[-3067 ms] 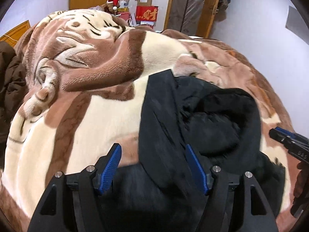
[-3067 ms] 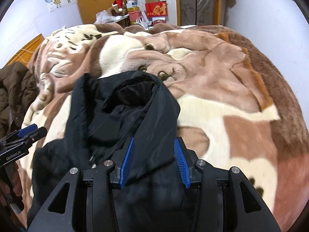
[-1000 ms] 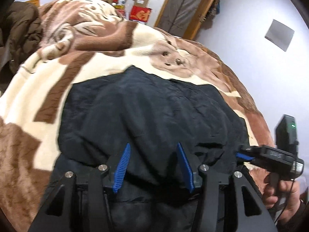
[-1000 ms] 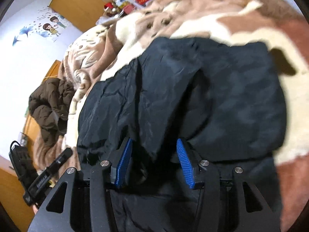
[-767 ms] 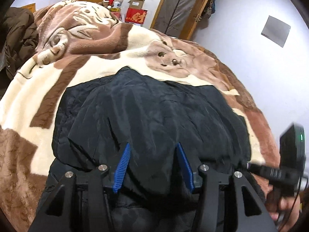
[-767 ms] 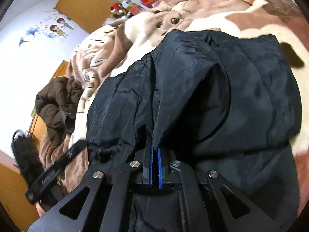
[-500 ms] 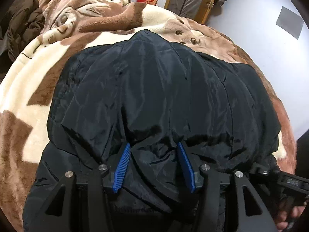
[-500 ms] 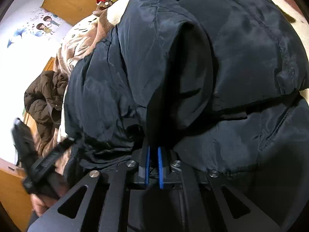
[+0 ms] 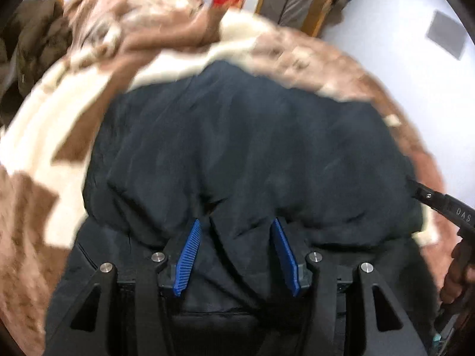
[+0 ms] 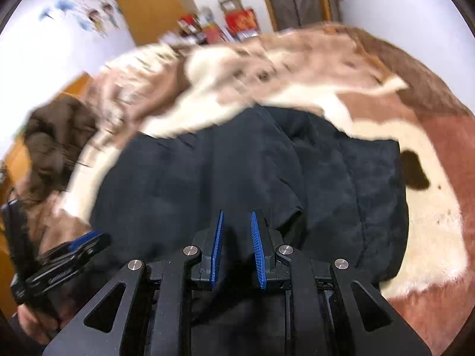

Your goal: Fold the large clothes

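- Straight ahead of both grippers, the big black padded nylon jacket (image 9: 252, 154) lies folded over on the plush brown-and-cream animal-print blanket (image 9: 41, 136) that covers the bed, its long side running across from one gripper to the other.
- The left gripper (image 9: 237, 231) points steeply down at the near edge; a puffy ridge of the jacket bulges up between its half-spread blue pads (image 9: 187, 259), but whether they pinch it or merely straddle it I cannot tell.
- The right gripper (image 10: 236, 228) sits at the same near edge, off to the left one's right, also tilted steeply down; its jaws are opening, with dark fabric in the narrow gap and the pads seemingly clear of it.
- Neither hand is clearly nearer: both sit at the fold's near edge, so I'd judge the next move is either pressing it flat or taking a fresh hold for another fold away from them.
- A rumpled dark brown coat (image 10: 56, 136) lies far off to the left, beyond the blanket's edge.
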### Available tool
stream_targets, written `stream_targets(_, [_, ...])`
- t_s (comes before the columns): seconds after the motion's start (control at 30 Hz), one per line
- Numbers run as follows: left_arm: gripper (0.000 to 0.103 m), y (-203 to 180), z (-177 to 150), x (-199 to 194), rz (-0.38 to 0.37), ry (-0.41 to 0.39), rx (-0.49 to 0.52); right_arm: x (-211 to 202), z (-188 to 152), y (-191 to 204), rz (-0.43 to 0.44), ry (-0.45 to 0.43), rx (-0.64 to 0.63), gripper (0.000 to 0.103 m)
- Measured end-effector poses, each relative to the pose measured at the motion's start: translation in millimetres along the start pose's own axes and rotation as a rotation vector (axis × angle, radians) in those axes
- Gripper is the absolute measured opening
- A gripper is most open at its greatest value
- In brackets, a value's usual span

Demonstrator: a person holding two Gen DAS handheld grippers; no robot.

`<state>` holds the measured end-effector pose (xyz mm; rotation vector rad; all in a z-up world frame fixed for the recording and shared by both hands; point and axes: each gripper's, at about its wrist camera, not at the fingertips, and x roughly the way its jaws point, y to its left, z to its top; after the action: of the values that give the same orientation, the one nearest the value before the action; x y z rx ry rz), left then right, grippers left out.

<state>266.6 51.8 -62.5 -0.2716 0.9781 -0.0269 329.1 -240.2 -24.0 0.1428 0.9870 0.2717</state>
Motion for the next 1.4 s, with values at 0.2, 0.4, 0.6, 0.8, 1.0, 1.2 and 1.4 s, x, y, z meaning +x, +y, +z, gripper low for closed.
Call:
stream_targets(0.2, [0.052, -3, -6, 14, 0.022, -0.024, 0.048, 29, -20, -25, -0.01, 0.026, -0.008, 0.017])
stream_targets(0.4, [0.051, 0, 10, -31, -0.015, -0.036, 0.032, -16, 0, -12, 0.0, -0.012, -0.01, 0.019])
stream_targets(0.6, [0.051, -8, 76, -34, 0.03, -0.167, 0.092, -28, 47, 10, 0.026, -0.125, -0.07, 0.02])
stream_targets(0.8, [0.052, 5, 105, 35, 0.076, -0.115, 0.081, 41, 61, -14, -0.087, -0.026, -0.035, 0.019])
stream_targets(1.0, [0.052, 6, 81, 53, 0.075, -0.152, 0.108, 64, 29, -38, -0.077, -0.045, -0.027, 0.017])
stream_targets(1.2, [0.051, 5, 99, 9, 0.023, -0.198, 0.105, 17, 59, -33, -0.05, -0.108, -0.001, 0.019])
stream_targets(1.4, [0.051, -7, 145, 25, 0.005, -0.23, 0.087, 16, 101, -4, 0.013, -0.158, -0.048, 0.019])
